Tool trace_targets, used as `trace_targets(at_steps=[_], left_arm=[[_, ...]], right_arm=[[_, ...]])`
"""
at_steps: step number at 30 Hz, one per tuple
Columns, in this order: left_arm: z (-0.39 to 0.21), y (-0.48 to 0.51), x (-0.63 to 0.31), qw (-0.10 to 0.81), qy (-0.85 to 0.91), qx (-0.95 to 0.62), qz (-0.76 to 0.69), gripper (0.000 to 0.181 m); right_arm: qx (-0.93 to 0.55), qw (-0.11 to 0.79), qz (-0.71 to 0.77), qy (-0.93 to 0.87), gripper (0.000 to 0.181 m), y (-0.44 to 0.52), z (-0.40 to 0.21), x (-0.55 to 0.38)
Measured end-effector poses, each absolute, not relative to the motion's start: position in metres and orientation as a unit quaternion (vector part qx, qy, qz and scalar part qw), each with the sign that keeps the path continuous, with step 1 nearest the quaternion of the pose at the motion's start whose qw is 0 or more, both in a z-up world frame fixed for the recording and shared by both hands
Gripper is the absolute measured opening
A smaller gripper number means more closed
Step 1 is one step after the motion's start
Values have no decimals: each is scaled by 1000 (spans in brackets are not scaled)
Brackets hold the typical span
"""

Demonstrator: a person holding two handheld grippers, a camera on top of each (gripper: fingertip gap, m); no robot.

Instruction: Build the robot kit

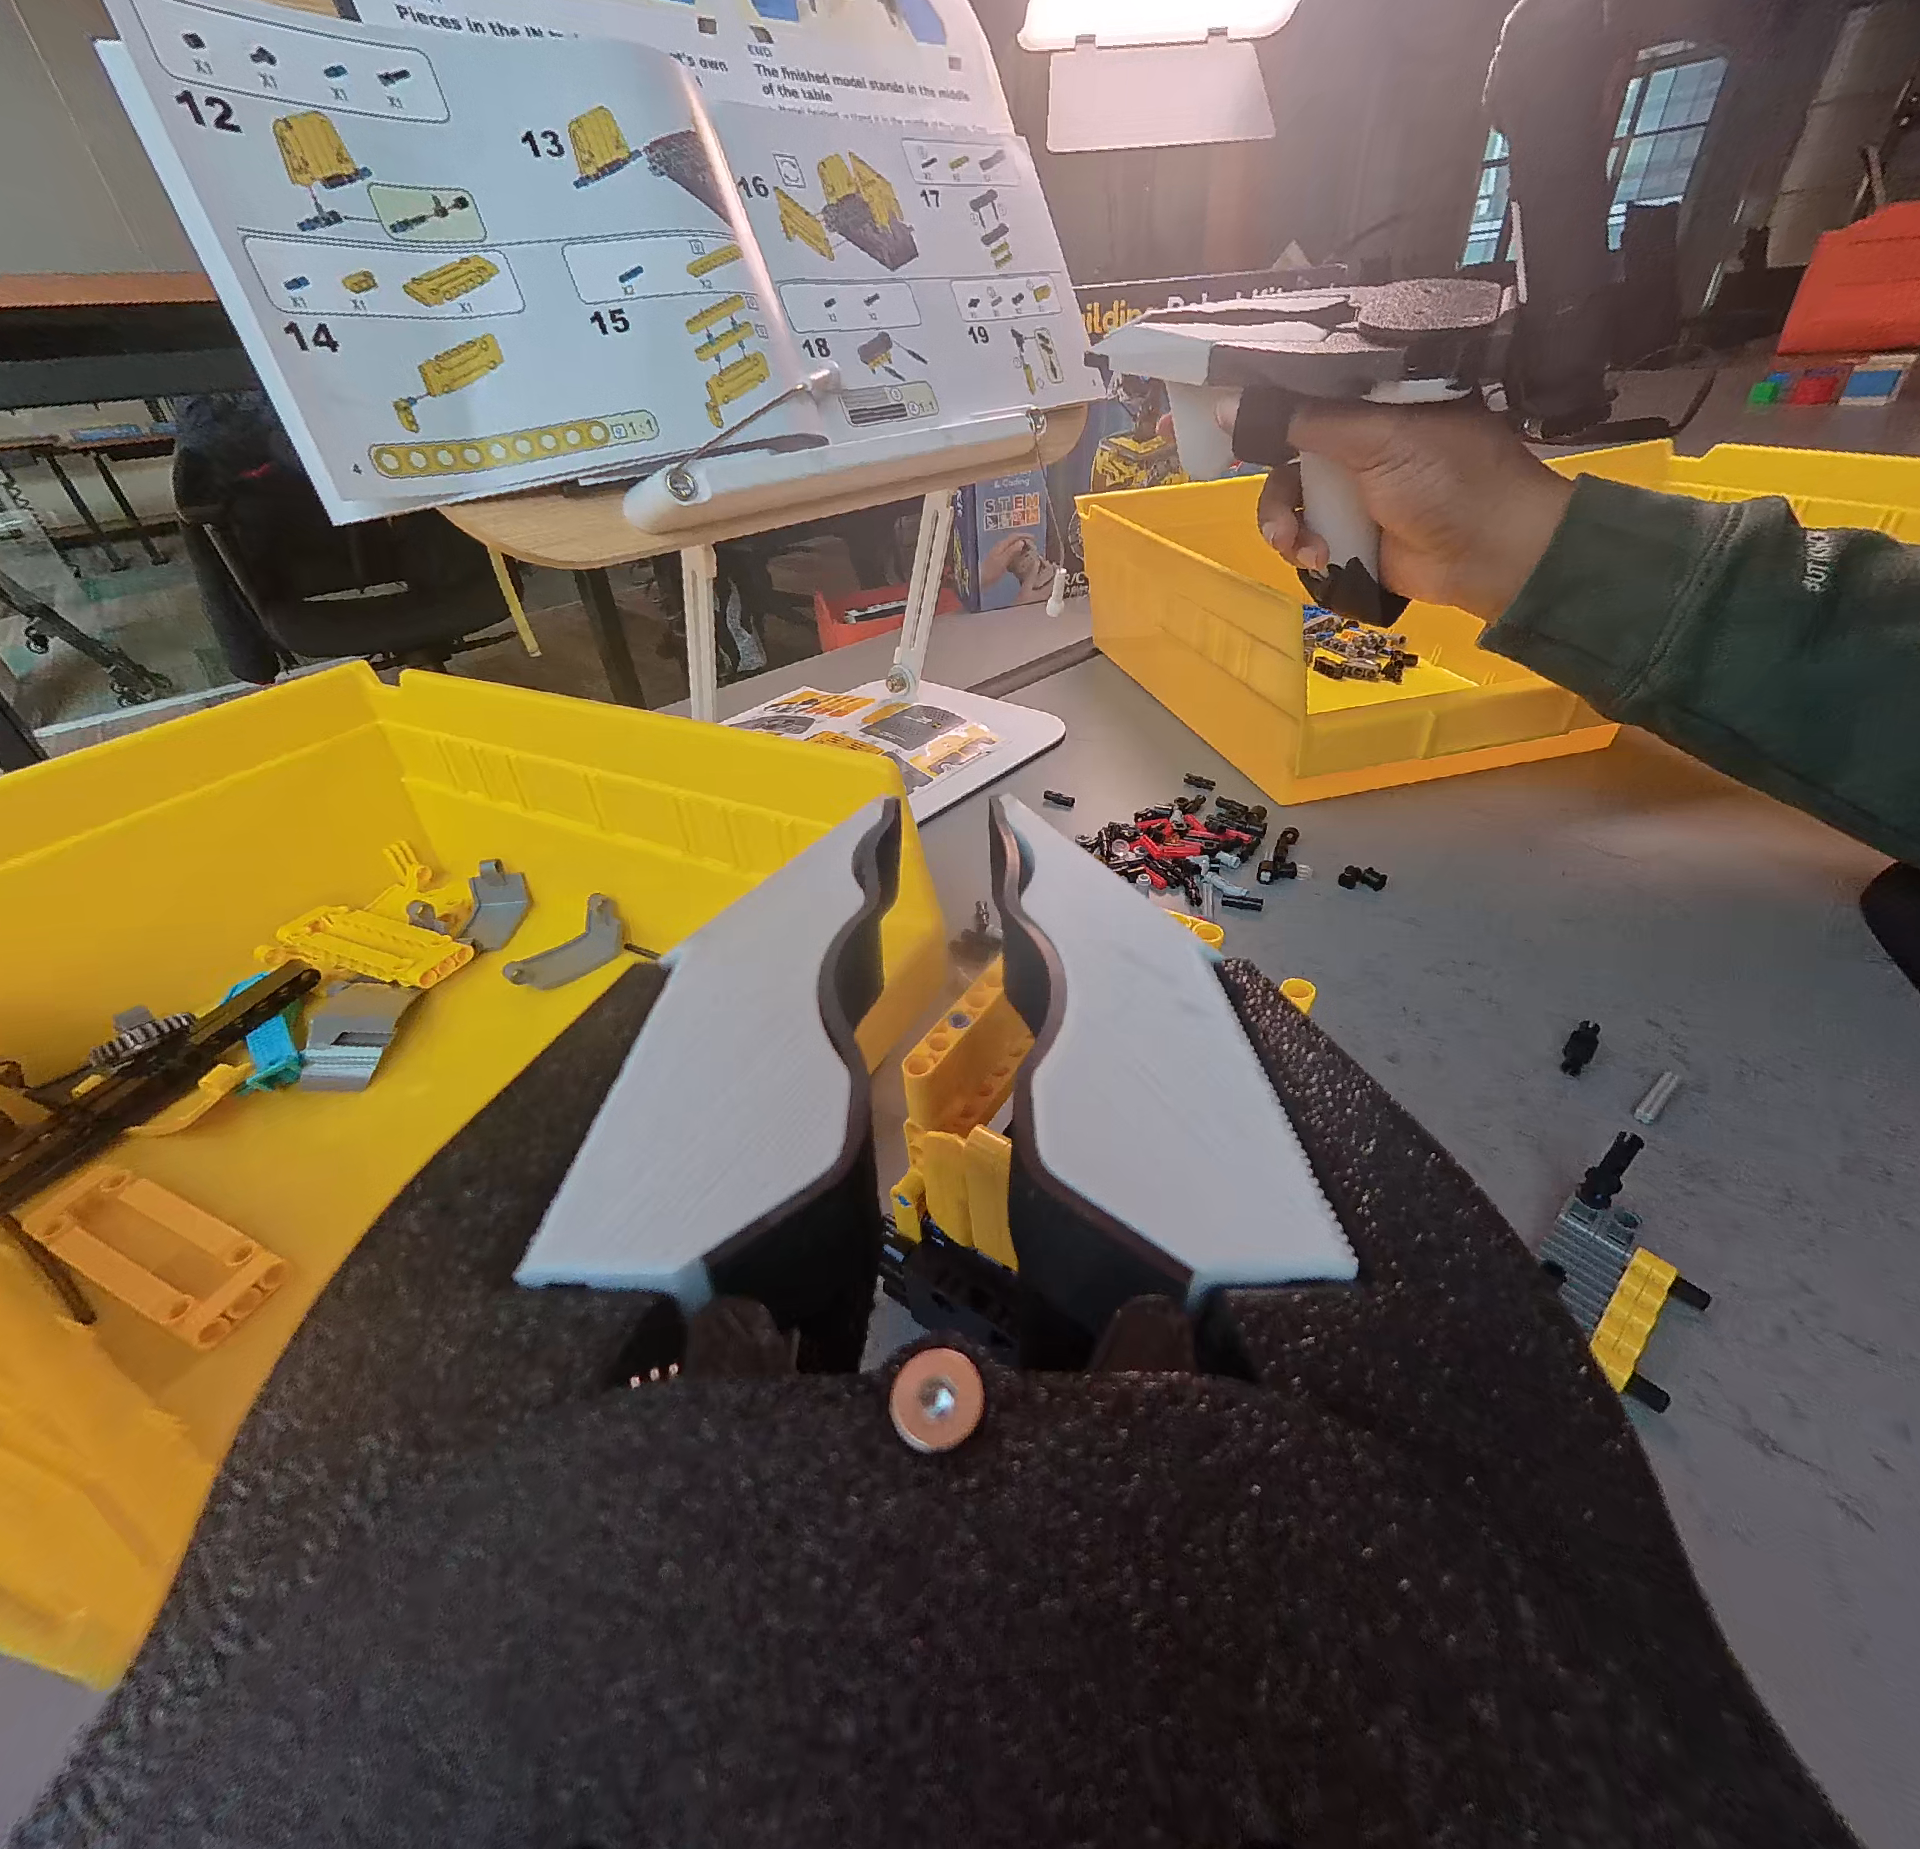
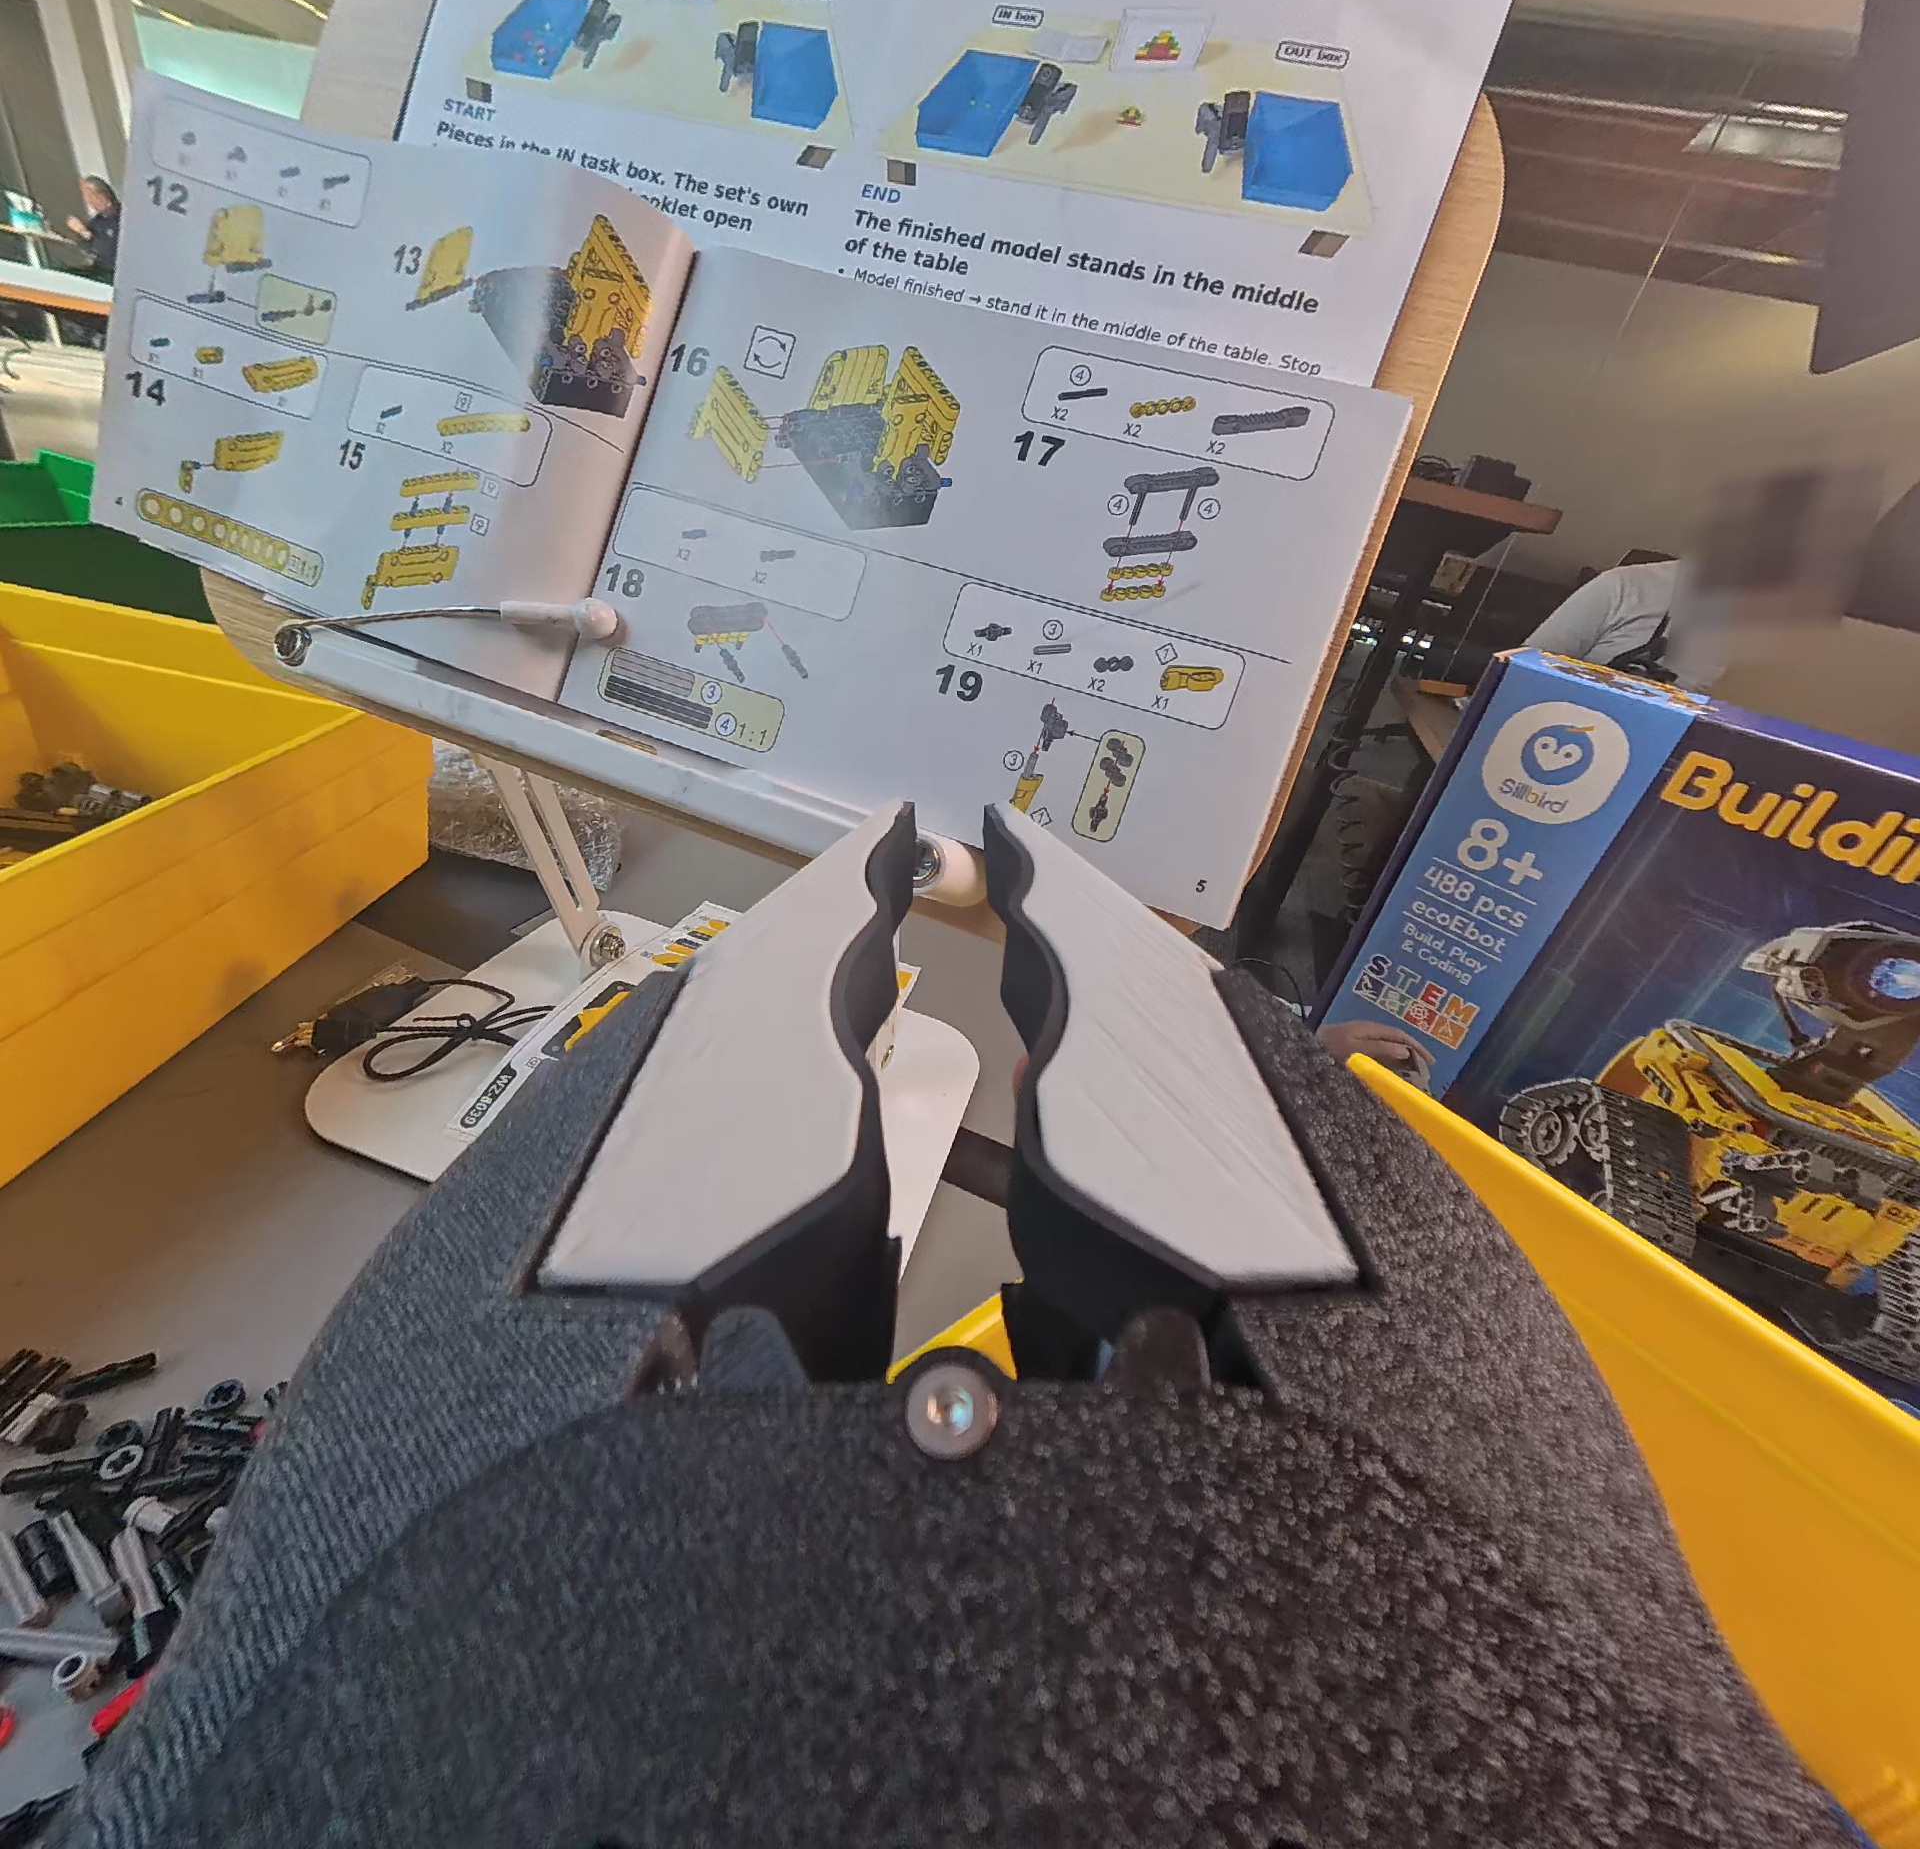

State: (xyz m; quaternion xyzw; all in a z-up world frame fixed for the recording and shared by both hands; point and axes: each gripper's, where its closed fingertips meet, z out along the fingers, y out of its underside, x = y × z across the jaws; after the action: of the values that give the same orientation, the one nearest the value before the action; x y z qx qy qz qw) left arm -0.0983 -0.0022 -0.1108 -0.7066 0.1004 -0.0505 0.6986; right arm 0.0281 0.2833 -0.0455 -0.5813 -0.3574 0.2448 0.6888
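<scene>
A yellow block assembly (image 1: 951, 1103) was gripped between the left tongs (image 1: 943, 831) beside a yellow bin (image 1: 665, 760); the right tongs (image 2: 948, 831) were held narrowly parted, empty, before an instruction booklet (image 2: 935, 511).

Left gripper (image 1: 940, 833): fingers around a yellow brick assembly (image 1: 951, 1124)
Left: yellow bin (image 1: 665, 760) with loose parts
Right: hand (image 1: 1392, 511) holding other gripper (image 1: 1117, 350)

— Where does your booklet stand (image 1: 665, 511) sit?
— Behind your loose pins (image 1: 1179, 849); one bin (image 1: 665, 760) lies left of the stand, another bin (image 1: 1174, 594) right, the box (image 2: 1621, 926) just beside it.
</scene>
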Motion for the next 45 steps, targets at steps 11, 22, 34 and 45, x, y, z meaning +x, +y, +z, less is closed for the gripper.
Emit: trace_targets(at_steps=[11,22,34,45], left_arm=[[-107,-3,-101,701,93,-705,-53,17],[-101,-6,-96,706,103,-699,-44,19],[-101,-132,-382,347,-36,-929,123,25],[-232,-147,-450,98,-48,-993,50,13]], right_arm=[[-575,693,249,-357,14,273,-39,32],[-560,700,256,-362,15,254,-26,35],[-549,654,289,-433,17,181,-50,57],[-562,637,254,-462,18,147,-90,84]])
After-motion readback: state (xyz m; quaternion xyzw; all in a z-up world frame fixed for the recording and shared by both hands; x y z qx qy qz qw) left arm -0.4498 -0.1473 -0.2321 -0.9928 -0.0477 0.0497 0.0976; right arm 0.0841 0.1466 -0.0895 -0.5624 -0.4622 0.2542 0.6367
